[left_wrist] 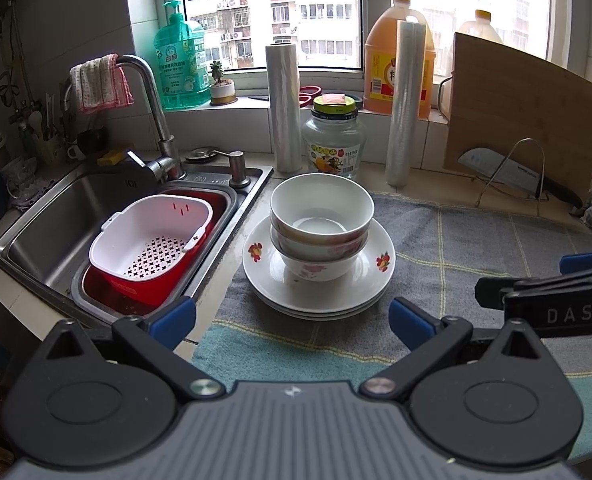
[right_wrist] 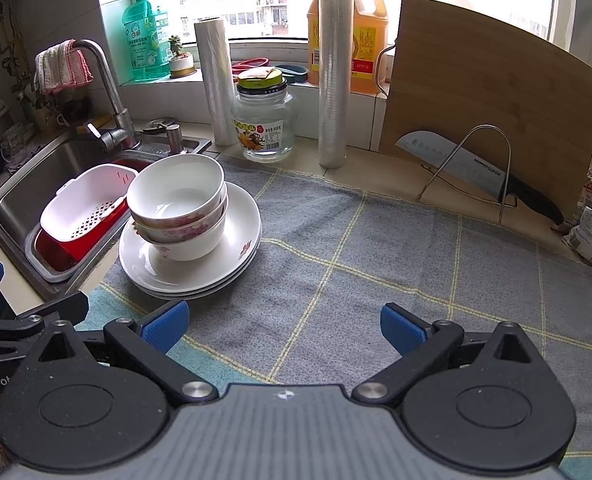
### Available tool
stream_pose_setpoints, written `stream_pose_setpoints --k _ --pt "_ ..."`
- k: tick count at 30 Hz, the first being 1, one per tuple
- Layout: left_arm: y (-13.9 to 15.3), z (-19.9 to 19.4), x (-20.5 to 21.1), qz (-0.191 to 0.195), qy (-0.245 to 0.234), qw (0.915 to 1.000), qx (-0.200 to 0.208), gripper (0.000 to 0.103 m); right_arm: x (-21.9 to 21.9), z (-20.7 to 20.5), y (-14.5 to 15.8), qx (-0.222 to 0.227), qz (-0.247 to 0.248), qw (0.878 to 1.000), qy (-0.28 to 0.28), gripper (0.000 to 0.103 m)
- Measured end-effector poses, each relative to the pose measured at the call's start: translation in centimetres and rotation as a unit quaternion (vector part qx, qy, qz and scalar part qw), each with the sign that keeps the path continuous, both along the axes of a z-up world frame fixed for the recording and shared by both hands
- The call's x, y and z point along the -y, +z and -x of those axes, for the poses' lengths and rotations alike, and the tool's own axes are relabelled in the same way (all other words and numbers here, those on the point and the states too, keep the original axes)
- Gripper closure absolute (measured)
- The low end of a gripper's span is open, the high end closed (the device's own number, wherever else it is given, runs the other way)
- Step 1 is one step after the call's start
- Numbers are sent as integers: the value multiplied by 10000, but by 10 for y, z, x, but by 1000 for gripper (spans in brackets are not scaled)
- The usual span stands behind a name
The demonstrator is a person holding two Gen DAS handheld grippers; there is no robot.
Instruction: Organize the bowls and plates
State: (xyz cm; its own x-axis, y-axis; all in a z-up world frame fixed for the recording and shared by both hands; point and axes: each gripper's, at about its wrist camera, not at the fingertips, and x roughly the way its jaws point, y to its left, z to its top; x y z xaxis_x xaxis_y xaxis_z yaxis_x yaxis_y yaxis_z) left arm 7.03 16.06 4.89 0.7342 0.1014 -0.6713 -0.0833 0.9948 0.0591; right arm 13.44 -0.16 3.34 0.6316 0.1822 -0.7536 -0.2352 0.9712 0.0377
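On my far left the stainless steel sink [left_wrist: 52, 216] holds one white perforated plastic colander [left_wrist: 152, 236], which is nested in one red plastic basin [left_wrist: 136, 288].

Just right of the sink, on the grey-and-teal checked cloth [right_wrist: 375, 240] that covers the worktop, stands all the crockery in a single pile. Three white flower-printed ceramic bowls [left_wrist: 321, 216] are nested one inside another, mouths up. They sit on a stack of white flower-printed ceramic plates [left_wrist: 317, 280]. I count three plate rims at the near edge, though they lie so close that I would not swear to it.

From my left jaws [left_wrist: 292, 314] the pile is straight ahead and close, centred in the gap. These jaws are spread wide with nothing between them.

From my right jaws [right_wrist: 284, 326] the same pile lies ahead and well off to the left, with bare cloth straight in front. They too gape wide and carry nothing. So my left hand is the nearer one. The pile is round, so it has no long axis to line up with, only its upright stacking axis.

Plates under, bowls on top, all in one tidy tower: that fits crockery already gathered, and equally a heap waiting to be sorted apart. I cannot tell which.
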Motion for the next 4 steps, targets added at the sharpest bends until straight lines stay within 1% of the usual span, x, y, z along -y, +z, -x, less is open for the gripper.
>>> stream_pose_setpoints --k 4 --pt "1 -1 -1 -7 -3 10000 -3 1 0 0 0 3 -2 10000 2 0"
